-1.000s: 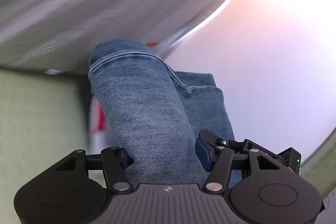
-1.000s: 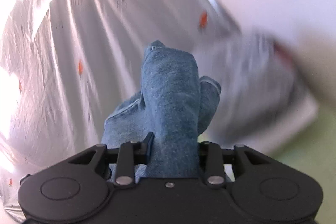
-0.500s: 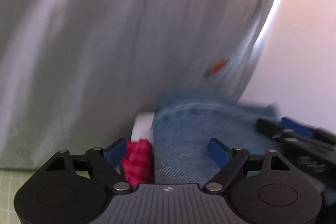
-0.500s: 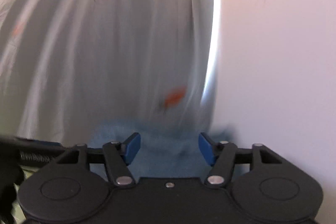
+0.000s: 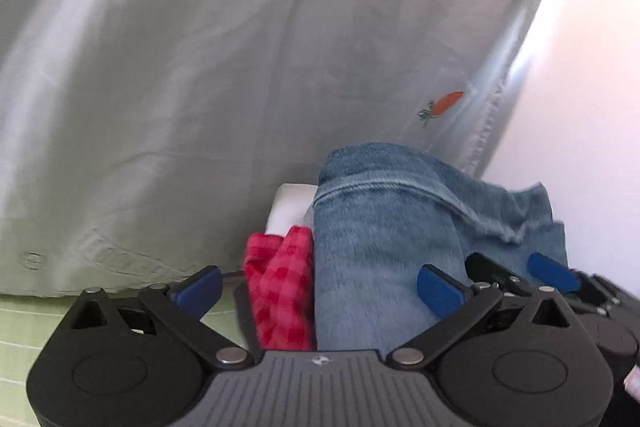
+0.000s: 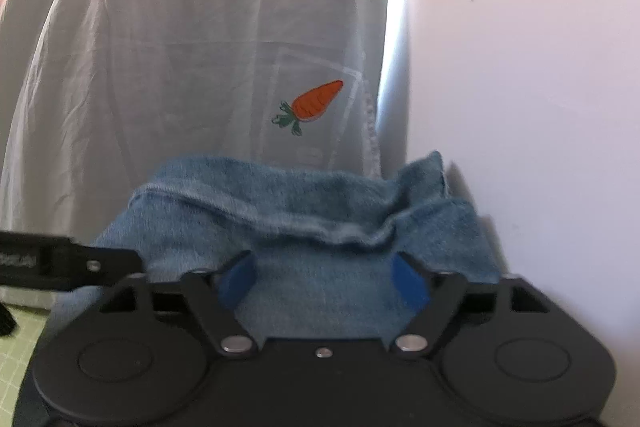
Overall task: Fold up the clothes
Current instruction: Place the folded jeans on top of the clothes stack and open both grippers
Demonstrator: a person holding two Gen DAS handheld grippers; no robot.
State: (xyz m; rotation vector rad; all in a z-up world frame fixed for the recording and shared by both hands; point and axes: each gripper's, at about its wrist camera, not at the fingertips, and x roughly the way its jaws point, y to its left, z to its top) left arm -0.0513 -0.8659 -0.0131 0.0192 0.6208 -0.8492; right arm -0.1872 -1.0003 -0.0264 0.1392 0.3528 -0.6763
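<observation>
Both tongs letting go of the folded jeans [image 5: 384, 251].

Left tongs [image 5: 316, 285]: standing wide, having just been opening. Denim and a red checked cloth [image 5: 282, 291] sitting in the gap, blue pads [image 5: 438, 289] clear of both. A second ago clamped on the denim roll in mid-air; not gripping now.

Right tongs [image 6: 322, 277]: also spread, having just been opening. Jeans [image 6: 296, 227] lying between the pads, nothing pinching. Earlier squeezing a raised bunch of denim; that bunch now slumping flat with the seam running across.

Jeans now resting as a folded bundle against a pale curtain with a carrot print [image 6: 316, 101], next to a white wall [image 6: 520, 67]. In the left view, sitting just beside the red checked cloth, with something white [image 5: 290, 207] tucked behind, looking like a stack of finished pieces. Green mat [image 5: 24, 331] showing at lower left.

Right tongs visible at right edge of left view [image 5: 516, 273], close alongside; left tongs poking into the right view from the left [image 6: 60, 259].

Reading it as: fold done, placement done, release happening. Top layer looking a bit rumpled near the wall side, likely needing a pat flat or nothing. Next probably backing both hands straight out without snagging the loose hem, then going for another garment. Risk: dragging the top fold open while pulling away.
</observation>
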